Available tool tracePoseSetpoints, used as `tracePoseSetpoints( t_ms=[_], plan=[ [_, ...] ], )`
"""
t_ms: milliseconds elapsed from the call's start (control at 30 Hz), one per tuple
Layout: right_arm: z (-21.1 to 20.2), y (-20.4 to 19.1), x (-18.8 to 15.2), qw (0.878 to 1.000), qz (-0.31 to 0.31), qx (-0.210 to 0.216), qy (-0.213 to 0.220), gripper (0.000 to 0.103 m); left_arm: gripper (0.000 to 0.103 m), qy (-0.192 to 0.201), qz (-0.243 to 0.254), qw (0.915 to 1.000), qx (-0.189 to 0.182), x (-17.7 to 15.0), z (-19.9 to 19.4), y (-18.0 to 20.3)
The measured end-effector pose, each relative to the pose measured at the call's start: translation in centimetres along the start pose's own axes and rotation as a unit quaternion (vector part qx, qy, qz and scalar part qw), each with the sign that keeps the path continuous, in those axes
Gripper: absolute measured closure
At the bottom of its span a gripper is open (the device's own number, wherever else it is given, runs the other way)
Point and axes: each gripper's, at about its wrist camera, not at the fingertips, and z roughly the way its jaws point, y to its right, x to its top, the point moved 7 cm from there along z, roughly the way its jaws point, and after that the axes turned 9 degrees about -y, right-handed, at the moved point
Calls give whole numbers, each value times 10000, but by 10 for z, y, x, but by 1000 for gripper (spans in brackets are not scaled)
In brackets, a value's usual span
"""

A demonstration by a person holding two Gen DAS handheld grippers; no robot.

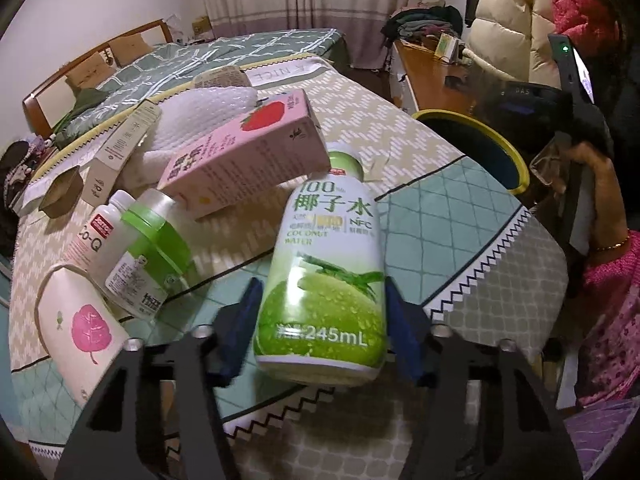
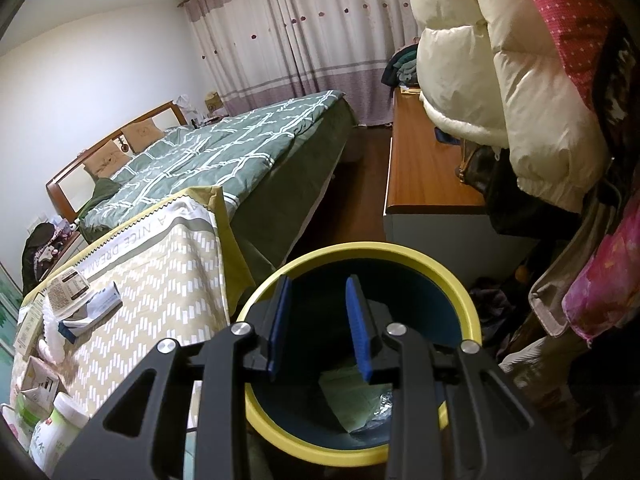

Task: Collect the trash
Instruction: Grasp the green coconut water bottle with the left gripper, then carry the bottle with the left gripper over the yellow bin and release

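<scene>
A green-and-white coconut water bottle (image 1: pixel 324 240) stands tilted on the tablecloth, white cap pointing away from me. My left gripper (image 1: pixel 322 286) is shut on its lower half, one blue pad against each side. My right gripper (image 2: pixel 318 282) hangs over the yellow-rimmed dark bin (image 2: pixel 360 250), jaws apart with nothing between them. Green paper (image 2: pixel 348 400) and crumpled clear wrap (image 2: pixel 382 404) lie in the bin's bottom. In the left wrist view the bin (image 1: pixel 516 160) stands just past the table's right edge.
Behind the bottle lie a pink strawberry carton (image 1: pixel 248 152), a green-capped clear bottle (image 1: pixel 156 236), a white Co-Q bottle (image 1: pixel 100 232), a leaf-printed paper cup (image 1: pixel 80 332) and white foam wrap (image 1: pixel 208 108). A person's hand (image 1: pixel 592 172) is at right. A bed (image 2: pixel 224 148) and wooden cabinet (image 2: pixel 424 168) lie beyond.
</scene>
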Motion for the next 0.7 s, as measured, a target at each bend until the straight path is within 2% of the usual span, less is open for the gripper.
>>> tracePoseSetpoints(
  t_ms=[100, 233, 533, 700],
  plan=[
    [0, 0, 0, 10000, -3, 4, 12, 75, 50, 62, 63, 10000, 11, -2, -5, 1],
    [-3, 0, 1, 10000, 14, 25, 45, 75, 51, 350, 298, 9988, 151, 3, -25, 7],
    [-8, 0, 1, 9999, 44, 89, 90, 75, 51, 1009, 408, 9934, 371, 45, -72, 2],
    [-9, 3, 2, 9999, 62, 97, 107, 75, 51, 1132, 349, 9923, 359, 67, -75, -3]
  ],
)
